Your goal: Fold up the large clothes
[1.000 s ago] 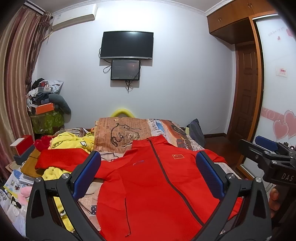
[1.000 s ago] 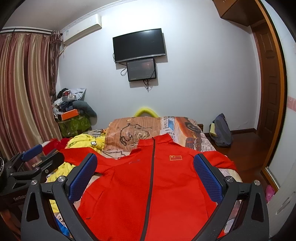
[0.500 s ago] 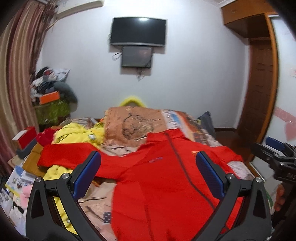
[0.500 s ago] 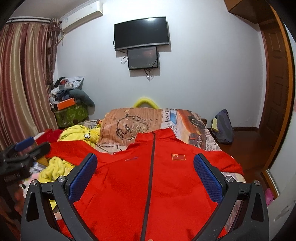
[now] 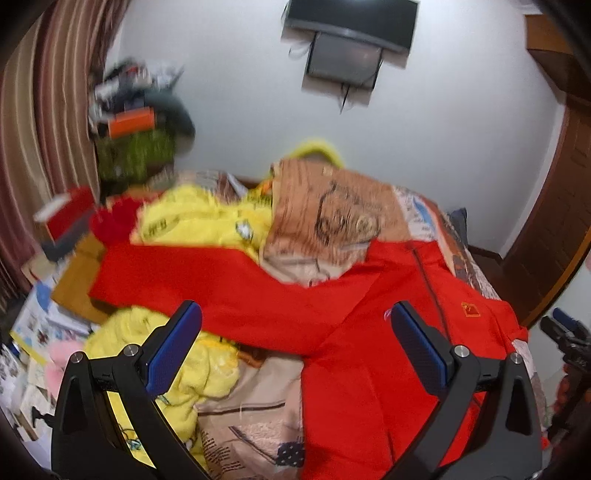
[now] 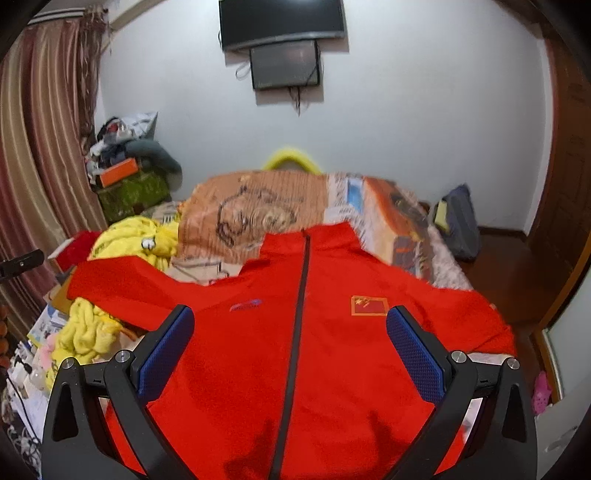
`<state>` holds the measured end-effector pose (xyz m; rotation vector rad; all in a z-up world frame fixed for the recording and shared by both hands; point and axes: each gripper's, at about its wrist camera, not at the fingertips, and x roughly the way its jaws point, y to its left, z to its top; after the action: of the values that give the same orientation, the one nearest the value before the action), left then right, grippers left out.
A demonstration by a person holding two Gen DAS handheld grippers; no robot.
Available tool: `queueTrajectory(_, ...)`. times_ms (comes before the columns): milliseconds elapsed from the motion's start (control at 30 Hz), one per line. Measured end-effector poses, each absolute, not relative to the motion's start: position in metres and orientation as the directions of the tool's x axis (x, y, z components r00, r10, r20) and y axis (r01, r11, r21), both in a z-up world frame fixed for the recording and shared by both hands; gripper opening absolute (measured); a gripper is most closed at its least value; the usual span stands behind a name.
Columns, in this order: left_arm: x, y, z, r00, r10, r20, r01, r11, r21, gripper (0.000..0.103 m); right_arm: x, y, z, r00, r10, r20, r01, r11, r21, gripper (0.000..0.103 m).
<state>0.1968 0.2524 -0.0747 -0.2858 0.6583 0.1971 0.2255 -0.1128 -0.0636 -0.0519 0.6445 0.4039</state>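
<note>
Red jacket (image 6: 303, 354) lies front-up and spread flat on the bed (image 6: 439, 266), zipper (image 6: 295, 332) closed; long axis runs along the bed, collar (image 6: 306, 236) pointing away toward the far wall and pillow (image 6: 251, 210), hem toward the cameras. One sleeve (image 5: 177, 273) is stretched out sideways to the left, crossing over a yellow garment (image 5: 199, 221) heaped at the bed's left side; more of the yellow garment shows below the sleeve. Flag patch (image 6: 368, 305) on the chest right of the zipper, small blue logo (image 6: 245, 305) left of it. The other sleeve (image 6: 476, 317) reaches to the right bed edge. Left hand-held gripper (image 5: 295, 343): jaws spread wide, empty, above the left sleeve and shoulder area, not touching cloth; left wrist view is motion-blurred and tilted. Right hand-held gripper (image 6: 290, 350): jaws wide apart, nothing between them, centred over the chest with the zipper running between the pads; contact with fabric cannot be told. Right gripper's body also shows at the far right edge of the left wrist view. TV (image 6: 282, 20) on the wall behind, curtain (image 6: 37, 147) at left, wooden door (image 6: 569, 166) at right.
</note>
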Motion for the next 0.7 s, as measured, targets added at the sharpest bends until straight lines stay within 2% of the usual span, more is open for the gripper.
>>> queueTrajectory(200,0.221,0.311,-0.132,0.681,-0.029,-0.731,-0.328,0.881,-0.34,0.102,0.258,-0.09,-0.103,0.645,0.295,-0.705,-0.414,0.91,0.003,0.103)
queueTrajectory(267,0.225,0.327,-0.15,0.659,-0.07,-0.749,-0.351,0.851,-0.389,0.092,0.267,-0.087,-0.113,0.615,0.291,-0.733,-0.426,0.905,0.003,0.103)
queueTrajectory(333,0.233,0.343,-0.171,0.637,-0.117,-0.762,-0.364,0.825,-0.431,0.091,0.277,-0.085,-0.123,0.575,0.306,-0.759,-0.435,0.9,0.034,0.103)
queueTrajectory(433,0.244,0.361,-0.194,0.609,-0.13,-0.783,-0.402,0.8,-0.446,0.089,0.289,-0.087,-0.135,0.525,0.325,-0.787,-0.426,0.9,0.088,0.103)
queueTrajectory(567,0.258,0.386,-0.219,0.591,-0.135,-0.795,-0.455,0.758,-0.467,0.08,0.303,-0.088,-0.147,0.476,0.348,-0.808,-0.403,0.903,0.151,0.103)
queueTrajectory(700,0.274,0.411,-0.241,0.573,-0.103,-0.813,-0.517,0.724,-0.457,0.079,0.314,-0.091,-0.153,0.454,0.348,-0.82,-0.384,0.907,0.173,0.103)
